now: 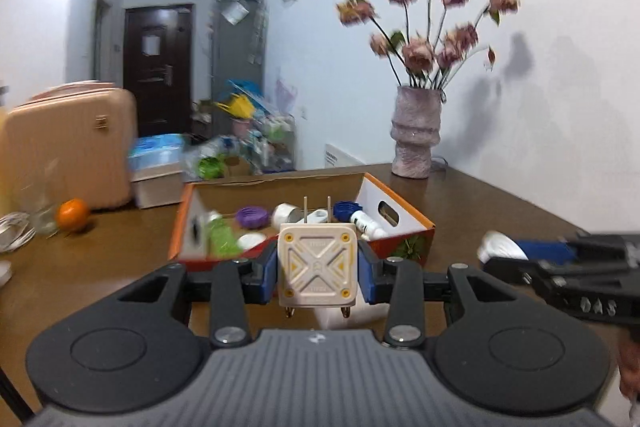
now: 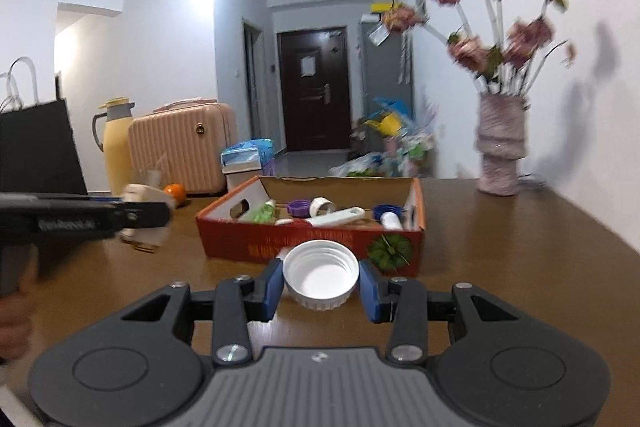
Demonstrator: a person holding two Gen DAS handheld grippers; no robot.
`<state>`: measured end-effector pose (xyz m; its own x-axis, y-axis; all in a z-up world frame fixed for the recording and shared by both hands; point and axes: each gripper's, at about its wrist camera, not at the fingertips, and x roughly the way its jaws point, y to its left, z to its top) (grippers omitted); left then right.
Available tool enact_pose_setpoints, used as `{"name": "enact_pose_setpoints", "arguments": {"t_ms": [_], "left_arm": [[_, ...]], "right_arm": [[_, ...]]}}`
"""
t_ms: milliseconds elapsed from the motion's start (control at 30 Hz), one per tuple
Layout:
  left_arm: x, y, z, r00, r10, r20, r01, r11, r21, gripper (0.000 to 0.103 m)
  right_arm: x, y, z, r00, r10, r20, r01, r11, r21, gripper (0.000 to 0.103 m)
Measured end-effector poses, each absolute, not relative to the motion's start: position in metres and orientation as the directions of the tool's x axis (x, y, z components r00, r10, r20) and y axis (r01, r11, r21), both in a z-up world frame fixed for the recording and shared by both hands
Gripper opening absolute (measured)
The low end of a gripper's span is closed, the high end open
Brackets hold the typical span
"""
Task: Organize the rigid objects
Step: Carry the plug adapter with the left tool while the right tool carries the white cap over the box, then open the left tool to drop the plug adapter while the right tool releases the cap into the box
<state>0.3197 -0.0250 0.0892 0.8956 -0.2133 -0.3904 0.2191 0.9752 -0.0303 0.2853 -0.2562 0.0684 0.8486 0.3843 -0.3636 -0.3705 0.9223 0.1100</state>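
Observation:
My left gripper (image 1: 318, 273) is shut on a cream square plug adapter (image 1: 317, 265) with yellow markings and two metal prongs pointing up. It hangs just in front of an open red-orange cardboard box (image 1: 404, 211) that holds a purple cap (image 1: 251, 217), a blue cap (image 1: 347, 209), white caps and a small white bottle (image 1: 366, 225). My right gripper (image 2: 321, 281) is shut on a white ribbed jar lid (image 2: 321, 277), open side up, close to the box's front wall (image 2: 280, 243). Each gripper shows in the other view: the right one (image 1: 568, 267) with its lid (image 1: 500, 247), the left one (image 2: 84, 219) with the adapter (image 2: 144, 215).
A brown table (image 2: 500, 247) carries the box. A pink vase of dried flowers (image 1: 416, 133) stands at the back by the wall. An orange (image 1: 72, 214), a glass and a white cable lie at the left. A pink suitcase (image 2: 182, 147) and a yellow thermos (image 2: 116, 143) stand behind.

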Motion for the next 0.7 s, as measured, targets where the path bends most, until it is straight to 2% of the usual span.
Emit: {"name": "enact_pose_setpoints", "arguments": {"t_ms": [67,133,200,400,467,567,667,700], "left_arm": [[0.372,-0.024,0.087,0.839,-0.288,-0.462,0.270,0.957,-0.105,0.039],[0.421,-0.024,0.081,0.791,-0.308,-0.528,0.270,0.951,-0.150,0.039],[0.464,-0.030,0.070,0.761,-0.320,-0.565,0.290,0.946,-0.146,0.039],[0.562,-0.043,0.031,0.680,-0.312,-0.663,0.255,0.949,-0.185,0.040],[0.580,-0.040,0.017,0.664,-0.303,-0.683,0.219,0.953,-0.210,0.040],[0.596,-0.040,0.002,0.645,-0.338,-0.685,0.225,0.941,-0.253,0.041],[0.599,-0.043,0.001,0.658,-0.337,-0.673,0.240,0.941,-0.237,0.042],[0.598,-0.042,0.003,0.662,-0.344,-0.666,0.243,0.939,-0.243,0.048]], "right_arm": [[0.332,-0.256,0.074,0.838,0.398,-0.374,-0.380,0.916,0.125,0.039],[0.378,-0.253,0.074,0.848,0.350,-0.397,-0.335,0.936,0.110,0.039],[0.427,-0.246,0.071,0.842,0.318,-0.436,-0.314,0.946,0.084,0.039],[0.551,-0.229,0.052,0.734,0.372,-0.568,-0.333,0.926,0.175,0.040],[0.586,-0.222,0.039,0.704,0.334,-0.626,-0.298,0.940,0.166,0.040],[0.621,-0.220,0.020,0.641,0.367,-0.675,-0.274,0.930,0.245,0.040],[0.631,-0.206,0.016,0.658,0.321,-0.681,-0.290,0.943,0.164,0.041],[0.635,-0.204,0.014,0.647,0.338,-0.684,-0.299,0.937,0.180,0.040]]}}
